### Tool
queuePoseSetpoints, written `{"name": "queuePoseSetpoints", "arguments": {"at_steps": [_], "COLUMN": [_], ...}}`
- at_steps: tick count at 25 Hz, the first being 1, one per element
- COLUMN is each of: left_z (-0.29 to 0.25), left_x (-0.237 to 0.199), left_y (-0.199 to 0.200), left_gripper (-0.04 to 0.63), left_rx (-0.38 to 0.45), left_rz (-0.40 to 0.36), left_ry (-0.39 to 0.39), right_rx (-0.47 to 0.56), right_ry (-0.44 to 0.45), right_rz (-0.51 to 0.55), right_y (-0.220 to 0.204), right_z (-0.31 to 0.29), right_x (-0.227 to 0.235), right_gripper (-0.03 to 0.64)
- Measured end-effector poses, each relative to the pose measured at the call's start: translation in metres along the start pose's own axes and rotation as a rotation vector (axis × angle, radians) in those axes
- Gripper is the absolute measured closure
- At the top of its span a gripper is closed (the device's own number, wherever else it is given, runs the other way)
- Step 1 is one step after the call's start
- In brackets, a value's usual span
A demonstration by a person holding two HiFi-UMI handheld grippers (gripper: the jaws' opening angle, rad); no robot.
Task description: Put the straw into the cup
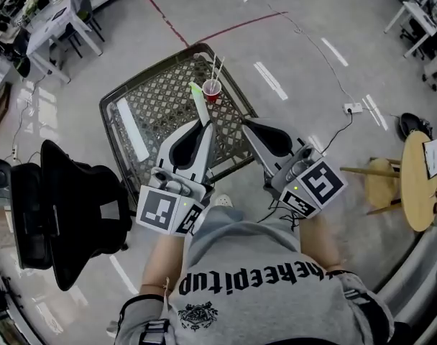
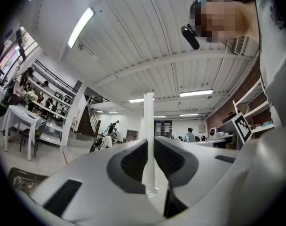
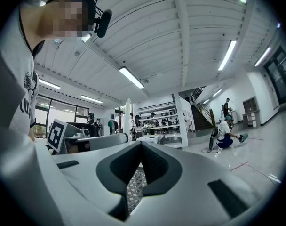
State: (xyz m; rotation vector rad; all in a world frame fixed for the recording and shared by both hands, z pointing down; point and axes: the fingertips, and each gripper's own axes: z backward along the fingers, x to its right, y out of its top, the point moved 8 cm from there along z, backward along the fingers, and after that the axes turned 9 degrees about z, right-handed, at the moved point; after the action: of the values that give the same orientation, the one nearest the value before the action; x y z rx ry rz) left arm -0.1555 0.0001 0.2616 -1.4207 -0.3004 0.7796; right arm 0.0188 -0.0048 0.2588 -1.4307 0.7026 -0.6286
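Since the head view looks almost straight down, the biggest thing in it is the dark mesh counter (image 1: 154, 99), with a black office chair (image 1: 67, 214) on the floor off to its left. Both claws hang over the near edge of the counter, side by side.

The left claw (image 1: 204, 126) is clamped on the straw (image 1: 198, 105). Its own view shows the pale straw pinched right between the pads and standing up out of the jaws. The right claw (image 1: 247, 126) has its jaws together with nothing in them; you can only see mesh through the gap lower down.

The red cup (image 1: 212, 90) stands on the counter toward the far side, just beyond the left claw. It looks like it already has a couple of white straws (image 1: 218, 67) poking out of it. There's also a long white strip (image 1: 132, 129) lying flat on the mesh to the left, can't tell what it is.

Progress-wise, I'd call the pickup done and the drop not yet. The straw's free end is up near the cup, just to the left of the rim, but it isn't inside. What's left is lining the tip up over the opening, lowering it in and letting go.
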Motion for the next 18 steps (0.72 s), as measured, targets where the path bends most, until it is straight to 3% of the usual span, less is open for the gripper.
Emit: {"name": "queuePoseSetpoints", "arguments": {"at_steps": [12, 18], "left_z": [-0.012, -0.021], "left_x": [-0.048, -0.060], "left_y": [0.007, 0.005], "left_gripper": [0.509, 0.509], "left_rx": [0.006, 0.010], "left_rz": [0.042, 0.040], "left_ry": [-0.050, -0.030], "right_rx": [-0.037, -0.035], "right_ry": [-0.079, -0.054], "right_rz": [0.024, 0.020], "right_y": [0.000, -0.004], "right_z": [-0.032, -0.047], "right_x": [0.001, 0.020], "right_gripper": [0.598, 0.598]}}
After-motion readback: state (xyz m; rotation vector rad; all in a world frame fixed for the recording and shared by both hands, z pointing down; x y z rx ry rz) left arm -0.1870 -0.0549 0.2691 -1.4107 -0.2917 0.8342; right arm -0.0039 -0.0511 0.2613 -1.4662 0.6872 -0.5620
